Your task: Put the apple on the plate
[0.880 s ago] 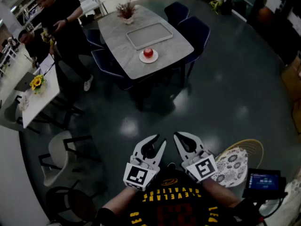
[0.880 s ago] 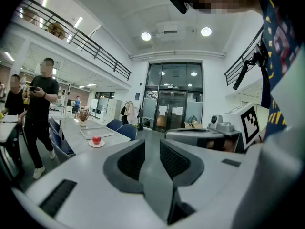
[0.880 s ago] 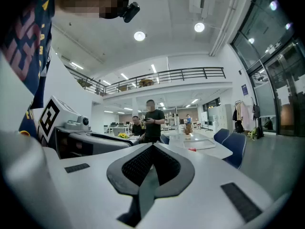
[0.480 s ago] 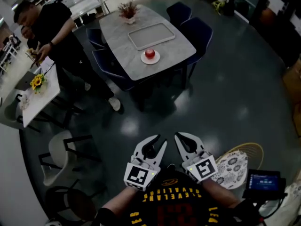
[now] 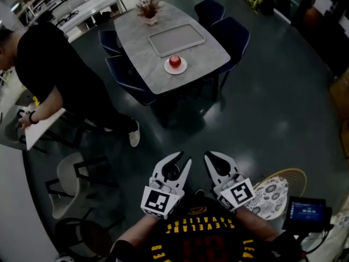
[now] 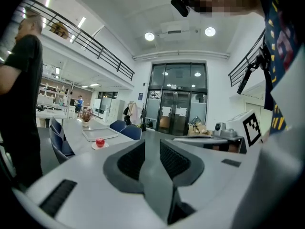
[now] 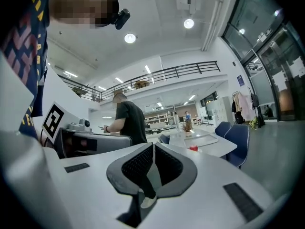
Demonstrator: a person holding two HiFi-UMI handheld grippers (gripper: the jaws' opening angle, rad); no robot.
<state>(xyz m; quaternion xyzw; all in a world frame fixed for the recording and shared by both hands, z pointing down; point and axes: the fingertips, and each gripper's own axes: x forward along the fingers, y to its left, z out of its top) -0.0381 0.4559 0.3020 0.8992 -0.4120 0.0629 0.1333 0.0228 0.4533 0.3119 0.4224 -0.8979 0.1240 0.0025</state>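
Observation:
A red apple [image 5: 174, 61] rests on a small white plate [image 5: 175, 67] near the front edge of a grey table [image 5: 136, 37], far across the floor from both grippers. Close to the person's body, low in the head view, my left gripper [image 5: 184, 158] and right gripper [image 5: 209, 156] are held side by side, pointing at the table. In the left gripper view my left gripper [image 6: 152, 144] is open with nothing between its pads, and the apple [image 6: 100, 141] shows small in the distance. In the right gripper view my right gripper [image 7: 153, 147] has its tips together and empty, with the apple [image 7: 193, 148] far ahead.
A grey tray [image 5: 177, 39] and a potted plant [image 5: 148, 8] share the table, ringed by blue chairs [image 5: 232, 34]. A person in black [image 5: 54, 75] bends over a white side table at the left. A wicker chair [image 5: 272, 187] and a screen device [image 5: 306, 210] sit at the right.
The person in black has walked down the left side and bent over the white side table. Both grippers have stayed almost where they were.

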